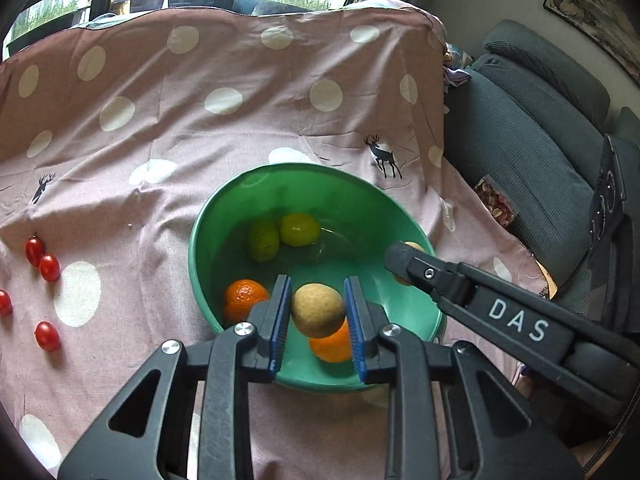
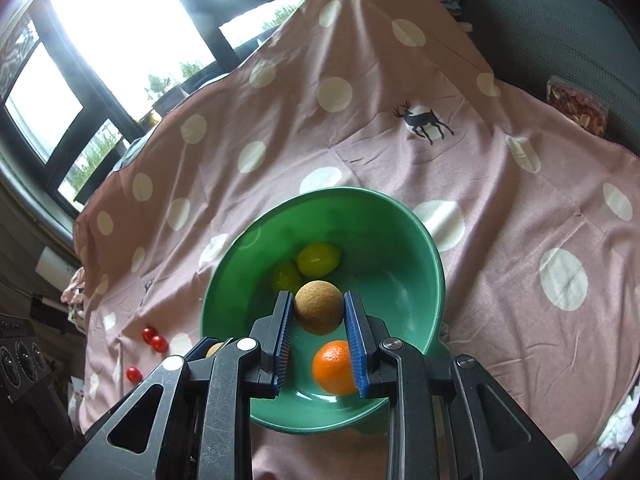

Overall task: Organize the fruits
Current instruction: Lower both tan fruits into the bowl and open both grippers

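A: Two claws, each clamped on a brown round fruit. Left wrist view: left gripper (image 1: 318,310) pinches its brown fruit (image 1: 318,309) over the green bowl (image 1: 208,216); right gripper (image 1: 404,264) pokes in from the right.

B: Inside?

A: Two limes (image 1: 280,236), two oranges (image 1: 242,300). Cherry tomatoes (image 1: 42,262) on the dotted cloth (image 1: 160,128), left.

B: Right wrist view?

A: Right gripper (image 2: 318,314) tight on second brown fruit (image 2: 318,307) above the bowl (image 2: 412,264).

- In my left view, the tan fruit (image 1: 318,309) between my left gripper's (image 1: 318,304) pads covers the top of an orange (image 1: 332,346) in the green bowl (image 1: 224,208).
- My right gripper (image 1: 400,262) hides most of the fruit it carries above that bowl's right rim.
- A cherry tomato (image 1: 4,303), well left of the bowl, is cut by the frame edge.
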